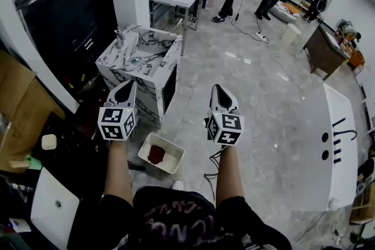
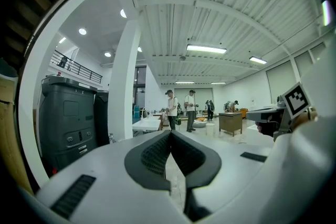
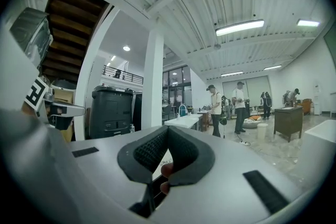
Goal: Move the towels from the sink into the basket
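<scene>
Ahead and left of the left gripper [image 1: 130, 85] stands the sink [image 1: 167, 52], farther from the right gripper [image 1: 218, 89]; both grippers' jaws are shut, empty.

I'm checking my rig fast. The person is wearing a black top [image 1: 170, 216] with short sleeves [image 1: 108, 211], and a faint purplish print is running across it. The left gripper [image 1: 130, 85] and right gripper [image 1: 218, 89] are both showing smooth light-grey shells tapering toward the tip, with black ribbed pads [image 2: 152, 155] lining the jaws. Each is carrying a cube [image 1: 117, 123] with black-and-white square markers. Dark ribbed slots [image 2: 73, 195] are sitting in the shells.
</scene>
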Tool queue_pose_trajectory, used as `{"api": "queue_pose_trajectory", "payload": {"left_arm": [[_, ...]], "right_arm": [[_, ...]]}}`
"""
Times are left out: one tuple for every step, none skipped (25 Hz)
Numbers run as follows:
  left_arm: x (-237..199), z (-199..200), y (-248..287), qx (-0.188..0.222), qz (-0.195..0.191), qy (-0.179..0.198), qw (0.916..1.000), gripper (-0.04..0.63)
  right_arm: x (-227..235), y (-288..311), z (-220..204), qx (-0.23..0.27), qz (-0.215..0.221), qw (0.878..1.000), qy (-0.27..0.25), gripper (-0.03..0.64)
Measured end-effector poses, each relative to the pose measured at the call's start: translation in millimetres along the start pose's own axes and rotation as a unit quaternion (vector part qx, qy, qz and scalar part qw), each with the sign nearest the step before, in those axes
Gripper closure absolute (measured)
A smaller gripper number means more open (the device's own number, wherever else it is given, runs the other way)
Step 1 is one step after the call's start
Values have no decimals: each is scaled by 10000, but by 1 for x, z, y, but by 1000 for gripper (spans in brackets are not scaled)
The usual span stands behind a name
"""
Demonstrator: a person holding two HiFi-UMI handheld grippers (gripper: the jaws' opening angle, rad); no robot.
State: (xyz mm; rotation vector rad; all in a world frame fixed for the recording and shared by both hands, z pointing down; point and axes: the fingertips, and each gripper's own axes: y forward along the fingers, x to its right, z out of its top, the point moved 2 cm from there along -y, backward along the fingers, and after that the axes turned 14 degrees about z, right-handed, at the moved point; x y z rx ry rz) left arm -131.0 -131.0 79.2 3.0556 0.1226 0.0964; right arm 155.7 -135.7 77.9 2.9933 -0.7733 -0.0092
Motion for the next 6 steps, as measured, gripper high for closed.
{"api": "queue_pose_trajectory", "payload": {"left_arm": [[0,0,1,4,1,1,10000,580],[-1,0,1,3,5,3,10000,580],[-1,-1,2,-2,10,4,10000,580],[-1,-2,2,-9,15,2,10000,580],[-1,-3,3,-19,19,-1,10000,580],[-1,-4,3,-29,22,-4,10000,580]], "right_arm": [[1,0,0,8,-9,10000,-1,603],[1,1,0,2,-19,10000,-25,603],[2,1,0,-11,-28,10000,-55,603],[2,1,-1,-24,-35,10000,-79,603],[2,1,-2,-35,-40,9999,-96,603],[3,1,-2,-44,-44,9999,-110,603]]}}
